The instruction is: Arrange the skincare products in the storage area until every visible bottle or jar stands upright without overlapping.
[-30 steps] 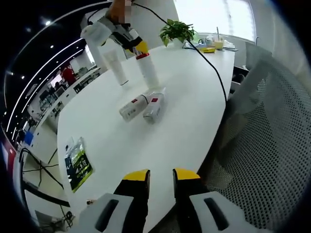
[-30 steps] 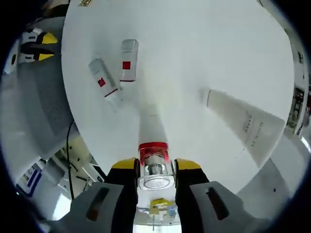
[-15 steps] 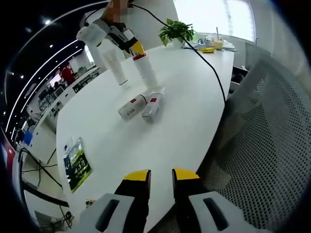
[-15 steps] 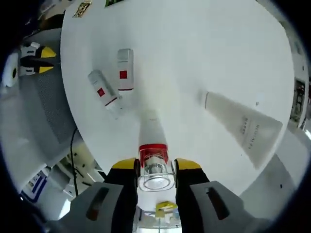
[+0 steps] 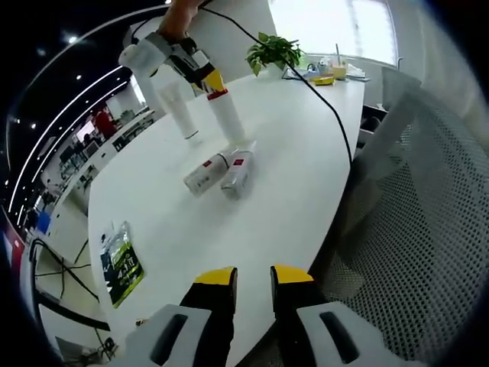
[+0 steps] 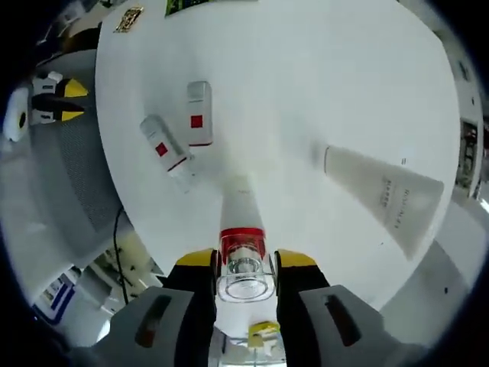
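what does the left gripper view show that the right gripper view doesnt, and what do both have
Left gripper view: a potted plant at the table's far end, a mesh chair back and the left gripper, jaws apart with nothing between them.

Right gripper view: the clear cap of the red-collared bottle, seen from above between the jaws of the right gripper.

Both: the white table, the red-collared bottle held upright by the right gripper, a tall white tube standing upright, and two small bottles lying side by side.

The white tabletop (image 5: pixel 290 176) carries two bottles lying side by side (image 5: pixel 221 170), an upright bottle (image 5: pixel 228 118), a standing tube (image 5: pixel 180 111), a far potted plant (image 5: pixel 273 52) and a near-left packet (image 5: pixel 122 262).
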The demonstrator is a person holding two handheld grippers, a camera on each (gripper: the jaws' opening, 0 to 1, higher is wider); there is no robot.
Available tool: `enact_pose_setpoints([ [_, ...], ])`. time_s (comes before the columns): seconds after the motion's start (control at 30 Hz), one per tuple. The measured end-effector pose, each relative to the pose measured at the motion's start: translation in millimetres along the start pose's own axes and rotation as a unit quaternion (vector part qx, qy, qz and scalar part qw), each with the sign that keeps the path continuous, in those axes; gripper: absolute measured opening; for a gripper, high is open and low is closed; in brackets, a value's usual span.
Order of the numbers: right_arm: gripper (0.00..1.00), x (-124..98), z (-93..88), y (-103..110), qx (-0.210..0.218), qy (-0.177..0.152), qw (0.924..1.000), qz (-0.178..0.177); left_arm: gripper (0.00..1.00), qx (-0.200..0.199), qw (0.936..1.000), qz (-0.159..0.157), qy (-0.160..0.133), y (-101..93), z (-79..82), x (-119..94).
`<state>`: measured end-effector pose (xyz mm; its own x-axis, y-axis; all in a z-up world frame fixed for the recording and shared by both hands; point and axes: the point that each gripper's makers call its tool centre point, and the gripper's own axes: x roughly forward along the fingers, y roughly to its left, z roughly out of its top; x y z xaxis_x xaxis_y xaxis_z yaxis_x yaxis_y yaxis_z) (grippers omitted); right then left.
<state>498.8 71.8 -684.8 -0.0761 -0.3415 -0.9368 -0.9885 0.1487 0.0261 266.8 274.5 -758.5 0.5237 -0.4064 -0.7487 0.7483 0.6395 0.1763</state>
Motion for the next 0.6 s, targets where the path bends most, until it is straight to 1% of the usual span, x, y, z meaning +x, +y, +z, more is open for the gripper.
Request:
enact_pose_setpoints([
  [0.1,0.27,1.4,2.8,-4.0,0.008,0.0,1.0,0.0,0.19,0.001,1.0,0.0,0.001,0.1,-0.4,0.8],
  [0.2,0.27,1.7,2.2,-1.0,0.009,0.002,0.9999,-0.004,0.19,0.001,1.0,-0.001,0.001,0.5,-0.8,1.9],
  [0.33,0.27,1.5,3.1,-1.9,-0.004,0.001,1.0,-0.007,0.19,0.005,1.0,-0.004,0.005,-1.5,-1.1,0.8],
  [0.47,0.27,2.2,4.0,-0.7,0.012,-0.009,0.9999,-0.005,0.19,0.004,1.0,0.0,-0.002,0.8,1.1,1.1],
  [0.6,0.27,1.7,4.1,1.2,0.016,-0.013,0.9998,-0.008,0.19,0.008,1.0,-0.004,0.001,-0.9,0.1,2.4],
])
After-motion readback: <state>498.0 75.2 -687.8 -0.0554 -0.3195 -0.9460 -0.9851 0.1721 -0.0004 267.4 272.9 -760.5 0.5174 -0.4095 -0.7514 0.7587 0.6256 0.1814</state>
